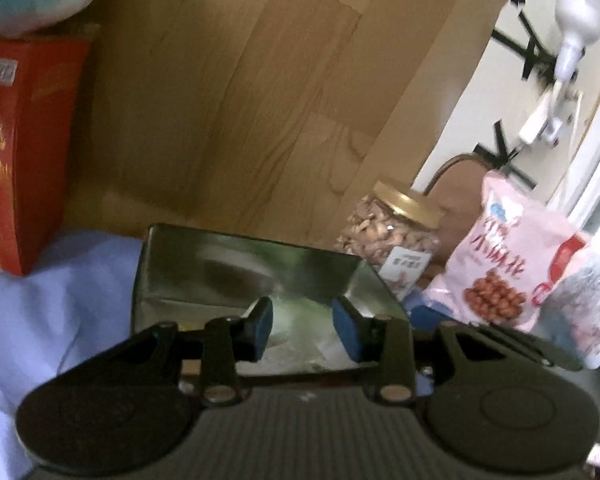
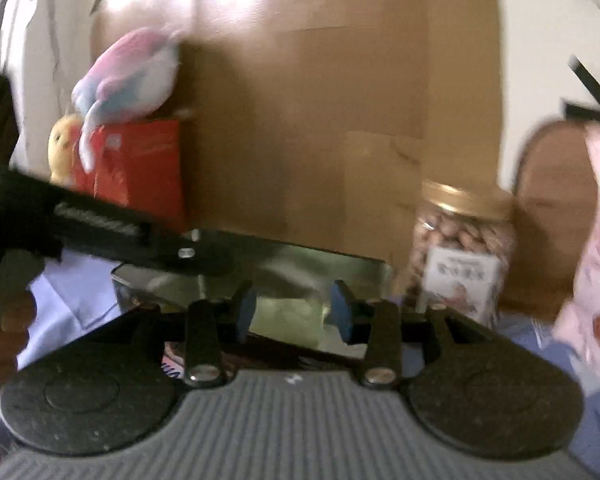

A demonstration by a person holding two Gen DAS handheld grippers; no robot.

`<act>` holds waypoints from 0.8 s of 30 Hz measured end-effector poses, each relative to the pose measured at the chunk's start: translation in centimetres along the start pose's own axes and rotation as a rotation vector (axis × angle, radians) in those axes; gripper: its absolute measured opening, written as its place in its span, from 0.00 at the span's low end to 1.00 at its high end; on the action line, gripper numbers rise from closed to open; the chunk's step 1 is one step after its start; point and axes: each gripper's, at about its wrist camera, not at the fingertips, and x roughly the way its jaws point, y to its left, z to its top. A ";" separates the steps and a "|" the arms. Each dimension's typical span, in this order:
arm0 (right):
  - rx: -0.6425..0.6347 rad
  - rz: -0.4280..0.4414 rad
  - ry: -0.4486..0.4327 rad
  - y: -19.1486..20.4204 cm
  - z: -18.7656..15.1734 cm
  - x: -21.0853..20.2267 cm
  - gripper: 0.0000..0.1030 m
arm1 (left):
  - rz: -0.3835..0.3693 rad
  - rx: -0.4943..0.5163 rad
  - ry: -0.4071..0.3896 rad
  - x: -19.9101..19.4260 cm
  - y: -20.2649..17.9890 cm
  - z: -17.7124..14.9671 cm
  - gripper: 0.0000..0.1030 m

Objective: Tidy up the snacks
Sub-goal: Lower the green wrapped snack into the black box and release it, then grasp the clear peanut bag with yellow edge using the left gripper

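Left wrist view: left gripper (image 1: 302,326) spread apart, gripping nothing, poised over an open metal tin (image 1: 256,264) on blue cloth (image 1: 60,300). Pale wrappers lie inside the tin, blurred. Just right of the tin — a gold-lidded nut jar (image 1: 392,232), then a pink snack bag (image 1: 512,256). Red box (image 1: 28,148) stands at left.

Right wrist view: right gripper (image 2: 294,314) also parted and empty, above the same tin (image 2: 292,280). Left gripper's arm (image 2: 100,224) crosses from the left. Nut jar (image 2: 460,248) upright to the right; a plush toy (image 2: 128,72) rests on the red box (image 2: 140,164).
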 end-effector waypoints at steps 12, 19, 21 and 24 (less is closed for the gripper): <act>0.267 -0.028 0.013 -3.4 -4.9 -7.6 0.43 | -0.023 -0.019 0.016 -7.4 1.0 -6.1 0.33; 0.462 -0.001 0.156 -5.1 -7.8 -7.0 0.42 | -0.067 -0.049 0.099 -9.0 1.0 -10.7 0.33; 0.467 0.049 0.215 -3.6 -8.5 -6.2 0.42 | -0.058 -0.044 0.106 -9.3 0.9 -11.1 0.34; 0.327 0.107 0.237 0.9 -8.7 -6.2 0.41 | -0.055 -0.056 0.101 -10.0 1.2 -11.5 0.33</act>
